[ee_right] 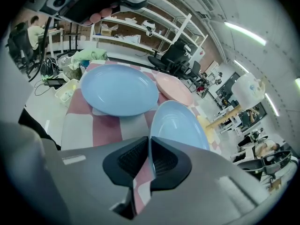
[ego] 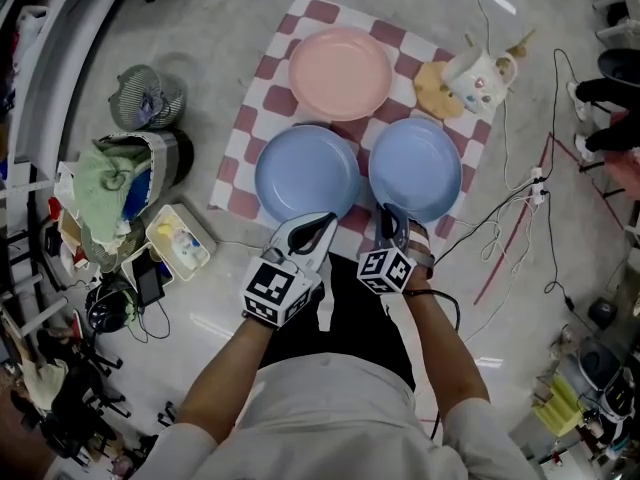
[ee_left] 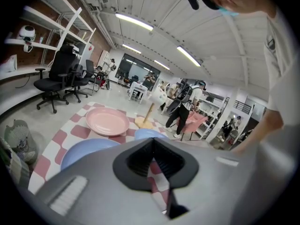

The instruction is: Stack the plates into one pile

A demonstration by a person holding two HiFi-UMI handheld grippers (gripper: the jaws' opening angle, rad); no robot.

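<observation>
Now right gripper (ego: 391,213) jaws pinch a blue plate (ego: 415,168); left gripper (ego: 328,220) jaws sit together.

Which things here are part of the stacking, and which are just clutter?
Job: pink plate, left blue plate, right blue plate clamped at its rim in the right gripper.
Lying about: mug, green cloth, wire basket.

Floor (ego: 230,8): pale grey, glossy | chequered mat (ego: 325,13): red-white, upper centre | office chairs (ee_left: 58,76): black, left | shelving (ee_left: 56,25): white, upper left | strip lights (ee_left: 134,21): lit, white ceiling | cables (ego: 515,203): loose, right of head view
</observation>
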